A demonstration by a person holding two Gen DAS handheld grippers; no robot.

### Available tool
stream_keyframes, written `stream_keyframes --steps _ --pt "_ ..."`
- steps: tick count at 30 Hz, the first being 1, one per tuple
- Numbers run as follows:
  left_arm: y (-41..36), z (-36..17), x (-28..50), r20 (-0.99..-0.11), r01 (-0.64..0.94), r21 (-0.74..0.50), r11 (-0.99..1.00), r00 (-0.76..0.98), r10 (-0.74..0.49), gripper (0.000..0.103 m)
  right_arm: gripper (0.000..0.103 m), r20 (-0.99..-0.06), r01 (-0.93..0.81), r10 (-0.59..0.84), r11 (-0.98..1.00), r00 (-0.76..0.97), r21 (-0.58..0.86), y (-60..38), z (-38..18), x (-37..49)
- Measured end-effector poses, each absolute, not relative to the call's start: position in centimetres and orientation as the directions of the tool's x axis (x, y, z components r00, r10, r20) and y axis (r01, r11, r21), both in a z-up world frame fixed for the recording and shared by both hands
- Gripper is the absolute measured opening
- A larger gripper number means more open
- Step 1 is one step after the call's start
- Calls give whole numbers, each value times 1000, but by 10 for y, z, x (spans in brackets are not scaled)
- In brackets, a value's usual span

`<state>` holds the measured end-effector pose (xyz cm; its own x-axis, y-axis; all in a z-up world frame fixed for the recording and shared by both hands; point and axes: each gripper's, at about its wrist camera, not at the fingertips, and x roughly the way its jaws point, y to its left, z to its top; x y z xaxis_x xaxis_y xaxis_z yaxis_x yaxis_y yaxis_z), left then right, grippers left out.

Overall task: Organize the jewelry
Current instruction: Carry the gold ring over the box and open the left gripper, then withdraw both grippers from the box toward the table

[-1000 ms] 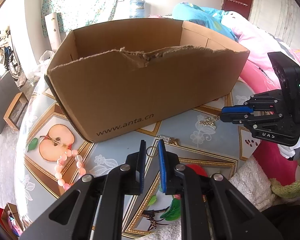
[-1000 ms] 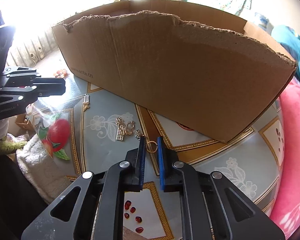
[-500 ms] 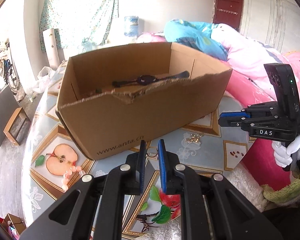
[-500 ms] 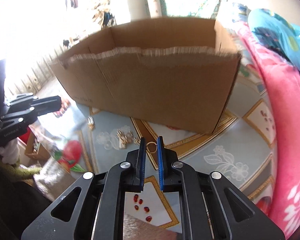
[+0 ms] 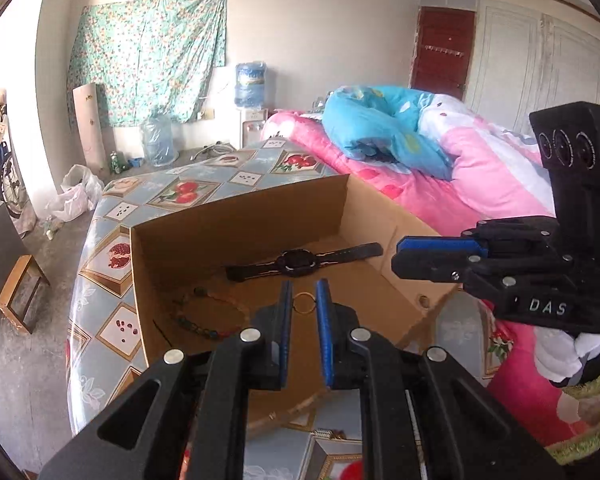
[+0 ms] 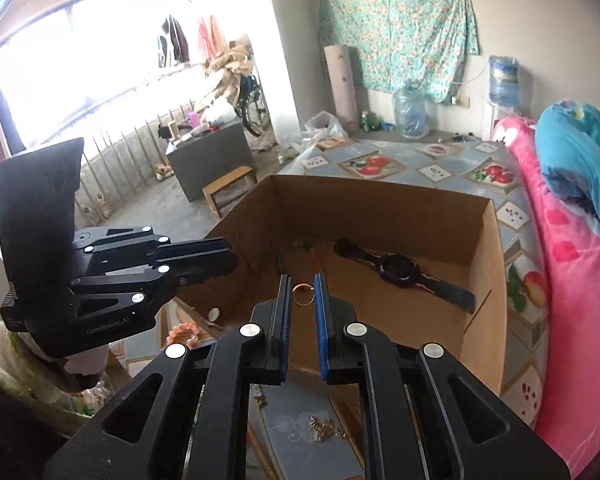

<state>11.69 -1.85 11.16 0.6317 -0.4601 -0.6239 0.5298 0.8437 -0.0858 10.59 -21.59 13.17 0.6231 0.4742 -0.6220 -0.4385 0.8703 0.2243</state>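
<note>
- A bedroom is shown, with a pink quilt (image 5: 480,168) on the bed along one long side of a table (image 5: 100,308) covered in a fruit-patterned cloth; a floral sheet (image 5: 148,52) is hung on the far wall.
- An open cardboard box (image 5: 236,220) is set on the table near its front edge, apparently as the container for the jewelry.
- A black wristwatch (image 5: 300,262) is laid flat on the box floor towards the far wall, and a beaded bracelet (image 5: 208,320) is coiled nearer the left wall.
- The left gripper (image 5: 303,304) is held over the front rim of the box, jaws nearly closed on a small gold ring (image 5: 303,303) pinched edgewise at the tips.
- The right gripper (image 6: 302,294) is likewise nearly closed on a second gold ring (image 6: 302,294), poised above the box interior.
- Both are judged to be raised clear of the torn front wall so that the rings can be released inside.
- A pink bead bracelet (image 6: 184,330) and a small gold cluster (image 6: 324,428) are left on the table outside the box, near its front edge.
</note>
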Motion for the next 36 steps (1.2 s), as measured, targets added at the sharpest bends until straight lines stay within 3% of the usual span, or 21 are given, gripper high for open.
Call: stream_keyframes --steps 8,13,30,36 --pt "-46 87 188 -753 518 -154 841 490 -440 12 11 -784 -327 347 925 515 194 -190 94 176" --pt "-51 77 209 -779 488 -195 850 450 -437 18 11 -799 -276 342 934 496 228 -201 91 192" --pt "-26 102 201 -712 444 -206 872 544 -444 22 11 -747 -249 415 910 520 332 -217 102 207" --pt "0 123 163 -614 474 -241 847 601 -511 26 15 -670 -249 456 888 586 386 -232 124 179"
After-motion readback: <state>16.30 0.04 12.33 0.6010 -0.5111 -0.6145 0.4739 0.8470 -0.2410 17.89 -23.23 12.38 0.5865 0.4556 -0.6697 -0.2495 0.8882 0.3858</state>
